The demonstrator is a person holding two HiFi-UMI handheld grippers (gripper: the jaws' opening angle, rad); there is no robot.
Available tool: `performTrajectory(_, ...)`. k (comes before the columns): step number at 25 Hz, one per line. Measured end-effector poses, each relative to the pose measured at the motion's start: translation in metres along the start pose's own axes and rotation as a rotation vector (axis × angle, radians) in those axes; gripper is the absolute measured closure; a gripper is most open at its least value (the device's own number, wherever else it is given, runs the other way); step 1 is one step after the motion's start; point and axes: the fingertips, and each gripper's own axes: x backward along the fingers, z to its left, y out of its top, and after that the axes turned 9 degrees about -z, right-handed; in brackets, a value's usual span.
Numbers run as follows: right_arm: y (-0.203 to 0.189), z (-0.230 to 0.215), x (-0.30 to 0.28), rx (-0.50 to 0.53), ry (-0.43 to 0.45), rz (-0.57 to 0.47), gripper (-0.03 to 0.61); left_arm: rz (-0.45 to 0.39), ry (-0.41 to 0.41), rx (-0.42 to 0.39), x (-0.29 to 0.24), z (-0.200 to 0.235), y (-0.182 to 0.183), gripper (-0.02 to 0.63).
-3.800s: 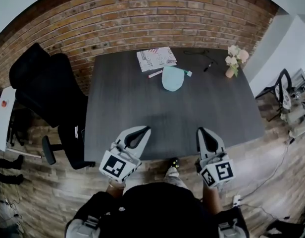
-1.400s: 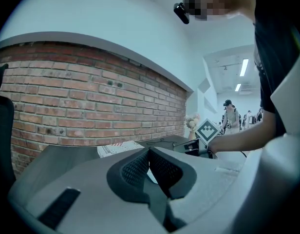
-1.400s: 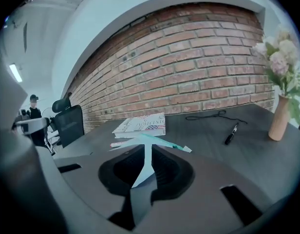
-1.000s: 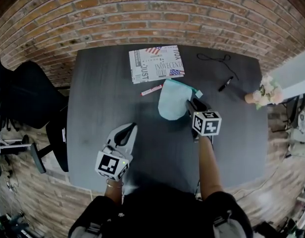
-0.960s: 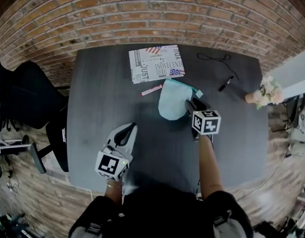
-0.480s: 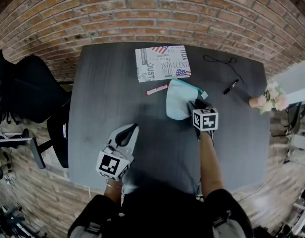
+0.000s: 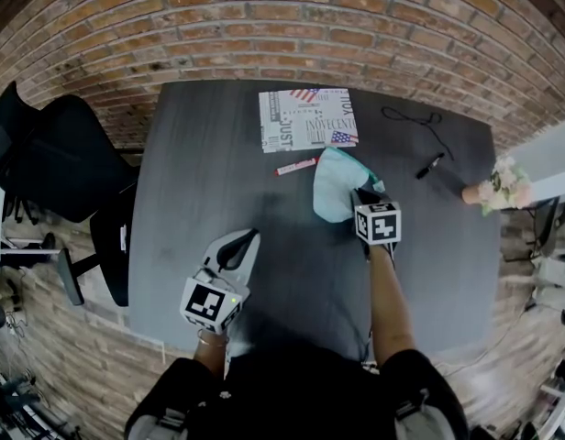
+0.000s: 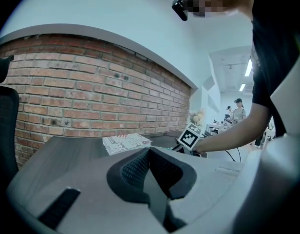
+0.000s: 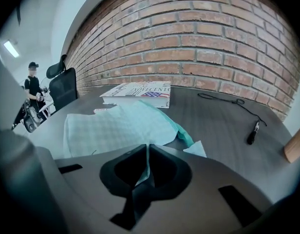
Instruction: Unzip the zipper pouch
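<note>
1. The right claw has just been closing, and its jaws now pinch a thin fold of pale teal fabric: the near edge of the zipper pouch
2. The left claw is fully closed on nothing. It hangs over the near left part of the table, well apart from the pouch
3. The pouch lies flat on the far right half of the table, directly ahead of the right claw and running away from it toward the booklet
4. Its long axis points roughly from the claw toward the brick wall. The darker teal zip band runs along its right-hand side and ends in a small pale tab just beside the right claw's jaws
5. My read is that the right claw is anchoring the pouch, so the zip still needs a second grip. The left claw is the free 1, but it has to cross the table to reach that band
6. I cannot make out the slider, so I cannot say which way along the band the pull must go
7. Containers: the pouch looks closed and flat, with nothing visible inside, and a vase at the right edge holds pale flowers
8. A pink marker lies just left of the pouch, and a black pen lies to its right, both clear of it
</note>
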Motion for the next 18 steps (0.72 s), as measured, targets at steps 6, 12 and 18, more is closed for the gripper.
performTrajectory(6,0.001,0.001,0.009,0.058,-0.023,-0.008,0.570,0.028,0.024,0.004,0.011,-0.002,0.005,0.611)
performTrajectory(12,0.030,0.008,0.046,0.098,-0.029,-0.115,0.572,-0.007,0.037,-0.028,0.025,-0.006,0.015,0.611)
performTrajectory(18,0.052,0.024,0.089,0.159,-0.012,-0.204,0.572,-0.019,0.040,-0.042,0.037,-0.019,0.029,0.611)
